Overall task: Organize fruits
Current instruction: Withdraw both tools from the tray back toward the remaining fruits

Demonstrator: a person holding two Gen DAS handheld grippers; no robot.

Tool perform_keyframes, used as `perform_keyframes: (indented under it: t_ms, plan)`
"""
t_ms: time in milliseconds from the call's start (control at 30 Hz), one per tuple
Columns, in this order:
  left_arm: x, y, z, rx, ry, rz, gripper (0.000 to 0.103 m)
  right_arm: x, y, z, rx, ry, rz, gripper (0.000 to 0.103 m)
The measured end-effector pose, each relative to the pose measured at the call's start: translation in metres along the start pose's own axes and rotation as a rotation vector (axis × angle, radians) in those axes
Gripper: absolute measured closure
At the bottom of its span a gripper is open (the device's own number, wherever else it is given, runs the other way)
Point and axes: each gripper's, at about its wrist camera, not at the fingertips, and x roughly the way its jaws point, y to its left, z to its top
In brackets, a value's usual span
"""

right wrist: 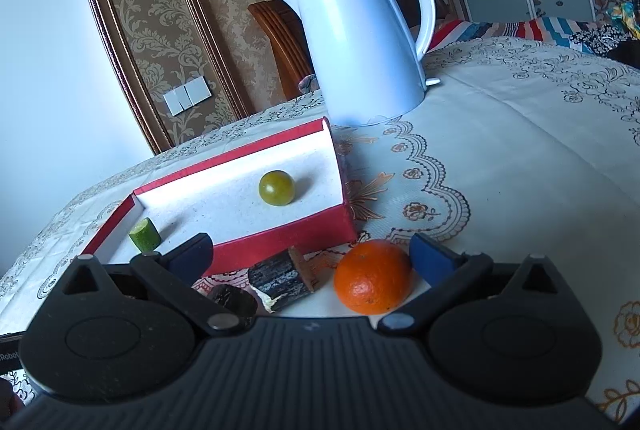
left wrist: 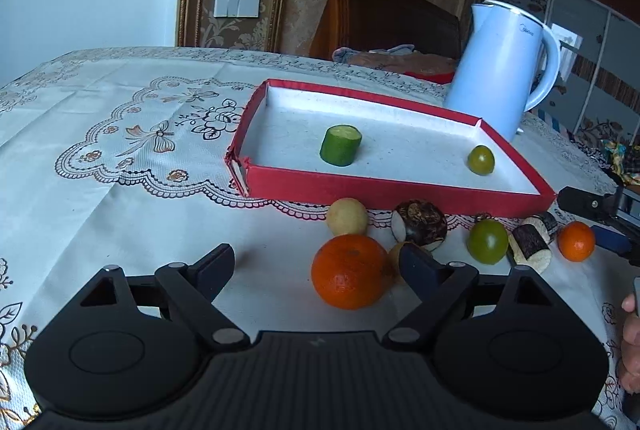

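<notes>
From the left wrist view, the left gripper (left wrist: pixel 316 262) has its jaws spread wide and pinches nothing; a large orange (left wrist: pixel 349 271) sits on the tablecloth (left wrist: pixel 120 117) between the fingers, close to the right-hand one. Behind it lie a yellow fruit (left wrist: pixel 347 216), a dark root chunk (left wrist: pixel 420 224), a green tomato (left wrist: pixel 487 241) and a small orange (left wrist: pixel 576 241). The red tray (left wrist: pixel 400 187) holds a cucumber piece (left wrist: pixel 340 145) and a small green tomato (left wrist: pixel 481 159) (well apart). A white kettle (left wrist: pixel 500 69) stands behind the tray.

From the right wrist view, the right gripper (right wrist: pixel 312 258) is likewise spread and empty, with the small orange (right wrist: pixel 373 276) just inside its right finger and a bark-covered chunk (right wrist: pixel 282 280) beside it.
</notes>
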Motion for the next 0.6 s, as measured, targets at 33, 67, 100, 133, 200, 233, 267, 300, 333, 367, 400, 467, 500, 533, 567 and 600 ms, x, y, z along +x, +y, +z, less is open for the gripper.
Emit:
perform_keyframes:
  t_ms: [33,67,100,133,200,233,267,300,333,367,400,467,500,533,567,600]
  plan:
    - [-0.001,0.0,-0.001,0.004,-0.001,0.009,0.013,0.0,-0.001,0.0,0.002,0.002,0.003,0.0]
    - [-0.001,0.0,-0.002,0.009,0.002,0.017,0.013,-0.001,-0.002,0.0,0.003,0.008,0.004,0.0]
    - [-0.001,0.0,-0.002,0.012,0.001,0.015,0.013,-0.002,-0.003,0.0,0.003,0.021,0.004,0.0]
    - [-0.001,-0.001,-0.002,0.017,0.001,0.02,0.013,-0.002,-0.005,-0.001,0.004,0.04,0.008,0.0]
    - [0.001,-0.005,-0.002,0.038,0.011,0.027,0.012,-0.004,-0.008,-0.002,-0.002,0.079,0.017,0.0]
    - [0.002,-0.008,-0.003,0.055,0.014,0.034,0.012,-0.005,-0.006,-0.003,-0.026,0.1,0.021,0.0]
    - [0.004,-0.011,-0.003,0.071,0.022,0.045,0.013,-0.008,-0.004,-0.005,-0.052,0.112,0.031,0.0]
    - [0.006,-0.013,-0.003,0.086,0.035,0.058,0.013,-0.011,-0.001,-0.008,-0.081,0.113,0.046,0.0]
    - [0.01,-0.016,-0.003,0.101,0.055,0.071,0.013,-0.014,0.003,-0.01,-0.115,0.106,0.058,0.0]
    - [0.012,-0.019,-0.003,0.118,0.069,0.086,0.013,-0.017,0.008,-0.013,-0.152,0.095,0.062,0.0]
    - [0.013,-0.021,-0.003,0.132,0.07,0.097,0.013,-0.017,0.013,-0.015,-0.186,0.089,0.059,0.0]
    - [0.013,-0.023,-0.004,0.143,0.071,0.102,0.013,-0.018,0.021,-0.017,-0.228,0.087,0.049,0.0]
    - [0.015,-0.023,-0.003,0.14,0.073,0.104,0.013,-0.018,0.022,-0.017,-0.235,0.087,0.047,0.0]
    - [0.016,-0.023,-0.002,0.136,0.075,0.111,0.013,-0.018,0.023,-0.017,-0.237,0.089,0.045,0.0]
    - [0.017,-0.023,-0.001,0.133,0.076,0.118,0.013,-0.018,0.023,-0.017,-0.237,0.091,0.041,0.0]
    - [0.018,-0.023,0.0,0.128,0.076,0.125,0.013,-0.018,0.023,-0.016,-0.236,0.092,0.039,0.0]
